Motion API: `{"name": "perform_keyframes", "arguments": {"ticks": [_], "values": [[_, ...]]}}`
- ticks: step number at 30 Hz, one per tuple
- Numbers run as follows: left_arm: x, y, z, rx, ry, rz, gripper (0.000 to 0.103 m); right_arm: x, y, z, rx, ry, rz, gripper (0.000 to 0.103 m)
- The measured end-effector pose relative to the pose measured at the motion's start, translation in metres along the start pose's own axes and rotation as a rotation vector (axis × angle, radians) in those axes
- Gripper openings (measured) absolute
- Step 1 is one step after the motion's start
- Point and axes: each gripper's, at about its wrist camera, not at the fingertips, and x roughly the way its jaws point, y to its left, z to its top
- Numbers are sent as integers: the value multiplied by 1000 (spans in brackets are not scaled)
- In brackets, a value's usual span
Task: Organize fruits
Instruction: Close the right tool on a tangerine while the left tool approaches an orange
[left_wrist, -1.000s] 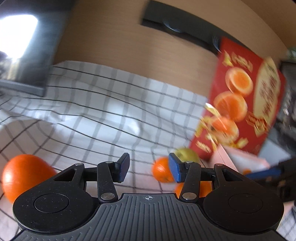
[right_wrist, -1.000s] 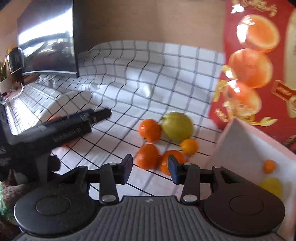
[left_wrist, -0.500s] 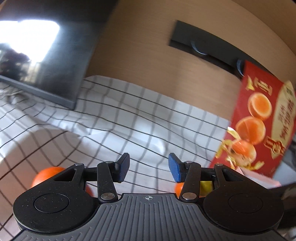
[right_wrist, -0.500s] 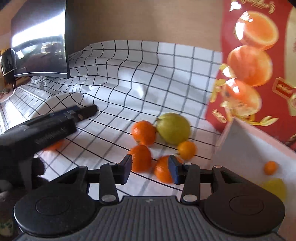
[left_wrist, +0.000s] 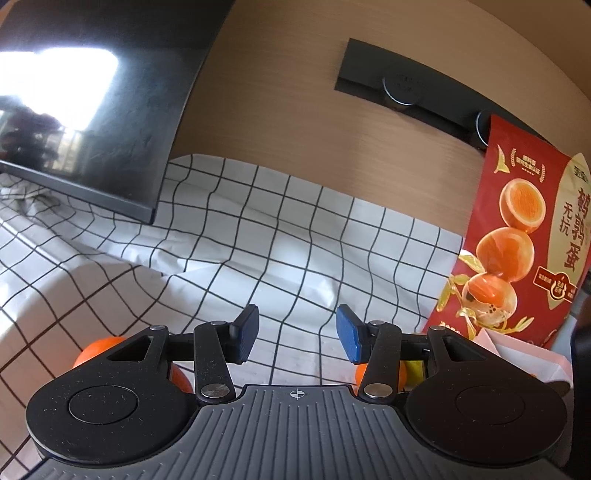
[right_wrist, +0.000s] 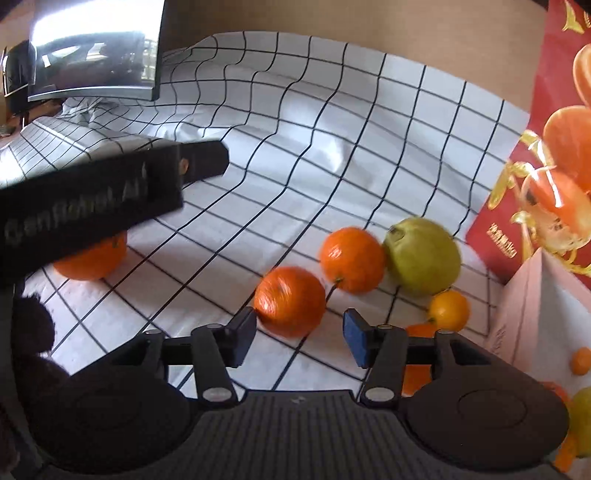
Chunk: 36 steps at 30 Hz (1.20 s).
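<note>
Fruit is lying on a checked cloth (right_wrist: 332, 155): the right hand-held gripper (right_wrist: 299, 336), wide open and empty, is hovering beside a mandarin (right_wrist: 290, 301); the left hand-held gripper (left_wrist: 295, 334) is also gaping empty.

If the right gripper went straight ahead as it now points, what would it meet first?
Most likely the nearest orange, lying just ahead of the open right gripper and slightly left of centre; depth is hard to judge.

I'm working in a home room — a checked cloth (left_wrist: 258, 240) over the table, a dark TV screen (left_wrist: 92, 110) against the wood-panelled wall (left_wrist: 277, 122), a red food box (left_wrist: 524, 240).
</note>
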Motion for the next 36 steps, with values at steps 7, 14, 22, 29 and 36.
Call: {"name": "perform_keyframes", "arguments": {"ticks": [7,14,22,29,36], "values": [[2,-2,-2,14,17,-8,51,-15,-3,-9,3,-4,-4,15],[5,-1,-4,19,29,9,51,-56,-12,-15,9,-58,48,12],[-2,-2,-1,48,-22,68,51,-37,-30,-4,153,-84,61,51],[-11,-3,3,91,-92,154,51,-2,-17,2,197,-99,78,60],[-11,2,4,82,-84,165,51,13,4,8,203,-62,144,53]]}}
